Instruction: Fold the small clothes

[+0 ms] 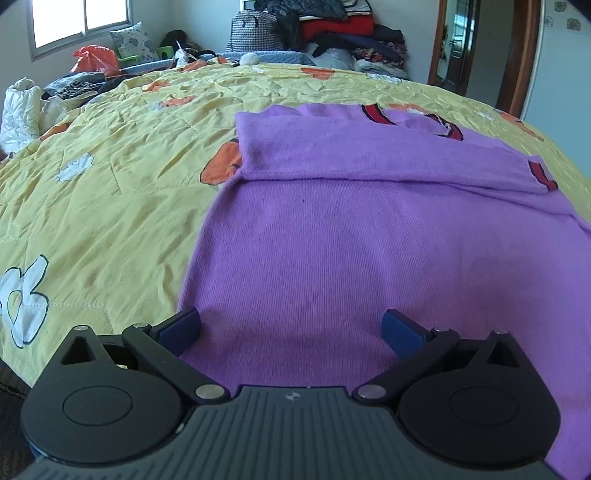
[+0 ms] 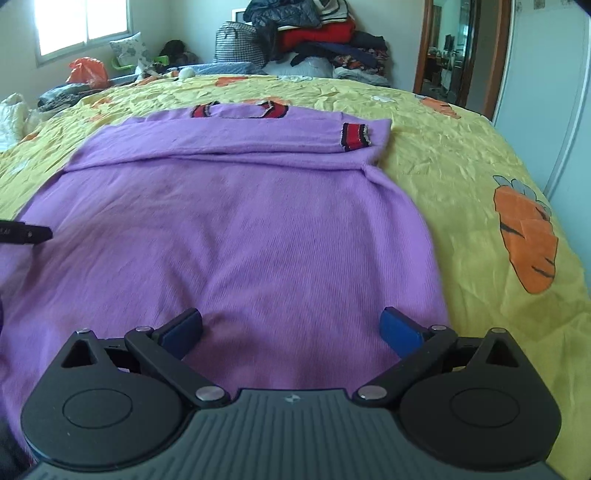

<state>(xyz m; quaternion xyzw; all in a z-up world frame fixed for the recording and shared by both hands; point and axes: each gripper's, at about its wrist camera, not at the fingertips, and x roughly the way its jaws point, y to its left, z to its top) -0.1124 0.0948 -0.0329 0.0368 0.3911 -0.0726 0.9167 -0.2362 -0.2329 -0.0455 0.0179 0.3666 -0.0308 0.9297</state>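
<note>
A purple knit sweater [image 1: 332, 240] lies flat on the bed, also in the right wrist view [image 2: 240, 229]. Its sleeves are folded across the chest, with a red and black striped cuff [image 2: 354, 136] and striped collar [image 2: 240, 110] at the far end. My left gripper [image 1: 291, 328] is open and empty over the sweater's near left hem. My right gripper [image 2: 291, 326] is open and empty over the near right hem. A black part of the left gripper [image 2: 26, 234] shows at the left edge of the right wrist view.
The bed has a yellow quilt [image 1: 110, 177] with orange carrot prints [image 2: 528, 240]. Piled clothes and bags [image 1: 314, 29] stand at the far side. A white padded garment [image 1: 20, 107] lies far left. A doorway [image 2: 454, 51] is at the far right.
</note>
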